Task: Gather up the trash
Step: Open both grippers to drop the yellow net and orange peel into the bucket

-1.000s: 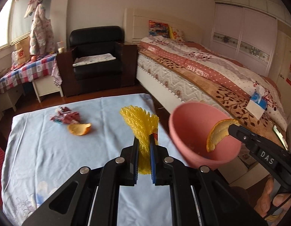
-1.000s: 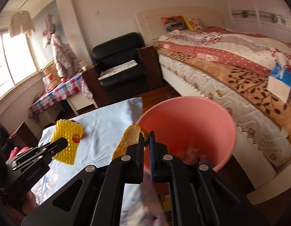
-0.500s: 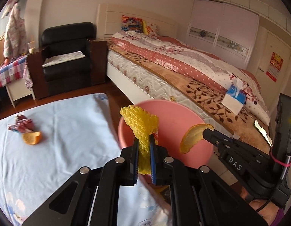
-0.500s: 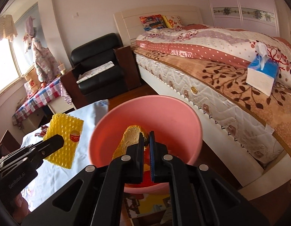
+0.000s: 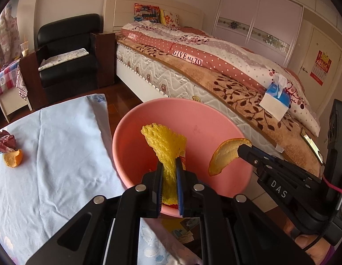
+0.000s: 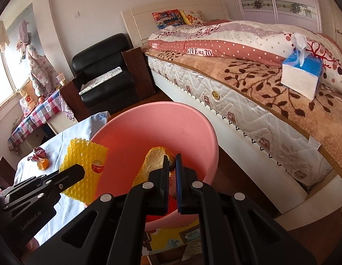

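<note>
Both hand-held grippers have advanced from over the worktop to above the pink bin (image 5: 131,132) since the earlier frames. Left wrist view: the left hand-held gripper (image 5: 169,176) is clenched on the yellow foam fruit net (image 5: 165,144), held over the bin mouth; the right hand-held gripper (image 5: 242,148) pinches an orange peel (image 5: 224,156) over the bin's near rim. Another peel piece (image 5: 13,158) and a red wrapper (image 5: 5,142) remain on the blue-clothed worktop (image 5: 60,154). Right wrist view: the right hand-held gripper (image 6: 172,165) grips the orange peel (image 6: 152,163) above the pink bin (image 6: 193,137). Risk: the light net, released near the rim, may catch or fall outside. A bed (image 6: 248,92) and black armchair (image 6: 104,70) stand beyond.
</note>
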`<state>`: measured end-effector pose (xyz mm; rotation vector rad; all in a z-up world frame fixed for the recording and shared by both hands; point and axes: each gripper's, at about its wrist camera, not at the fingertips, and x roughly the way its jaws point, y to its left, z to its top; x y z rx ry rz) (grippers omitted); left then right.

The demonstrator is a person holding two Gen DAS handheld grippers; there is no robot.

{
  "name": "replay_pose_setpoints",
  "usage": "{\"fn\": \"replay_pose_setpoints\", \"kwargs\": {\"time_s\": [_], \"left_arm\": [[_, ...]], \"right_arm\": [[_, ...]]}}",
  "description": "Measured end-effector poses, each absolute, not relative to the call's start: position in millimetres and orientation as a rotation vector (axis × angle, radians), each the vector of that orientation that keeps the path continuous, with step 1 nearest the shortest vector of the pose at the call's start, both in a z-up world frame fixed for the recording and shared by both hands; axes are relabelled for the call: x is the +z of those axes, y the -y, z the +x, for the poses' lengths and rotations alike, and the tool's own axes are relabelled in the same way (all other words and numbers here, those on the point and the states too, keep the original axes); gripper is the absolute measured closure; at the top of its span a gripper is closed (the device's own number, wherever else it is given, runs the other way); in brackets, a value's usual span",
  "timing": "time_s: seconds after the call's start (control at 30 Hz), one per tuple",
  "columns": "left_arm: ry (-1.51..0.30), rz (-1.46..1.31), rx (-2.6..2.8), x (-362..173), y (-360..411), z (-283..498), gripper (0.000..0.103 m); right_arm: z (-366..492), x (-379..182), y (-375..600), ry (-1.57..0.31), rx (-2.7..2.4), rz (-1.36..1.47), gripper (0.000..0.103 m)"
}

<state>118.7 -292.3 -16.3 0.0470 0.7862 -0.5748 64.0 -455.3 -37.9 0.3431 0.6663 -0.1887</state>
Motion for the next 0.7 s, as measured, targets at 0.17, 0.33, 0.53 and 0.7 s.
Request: {"fn": "replay_pose_setpoints", "kwargs": {"time_s": [0.17,0.33,0.53,0.7], "left_arm": [[-0.768,0.058,-0.569,-16.5,293.7,117.2,0.081],[-0.761,0.054,-0.567,-14.6,290.3,115.8,0.059],[-0.758,0.044,-0.563,-11.9,287.2,114.4,0.057],[-0.753,0.036,-0.560,-9.5,282.7,113.1,0.057]], "right_arm": [[66.3,-42.0,460.2,-0.672,-0.196,0.356,0.097],[67.2,-43.8,461.4,-0.678,-0.195,0.366,0.097],[68.4,-46.5,465.3,-0.691,-0.193,0.404,0.097],[67.1,-47.4,466.9,-0.691,-0.177,0.430,0.094]]}}
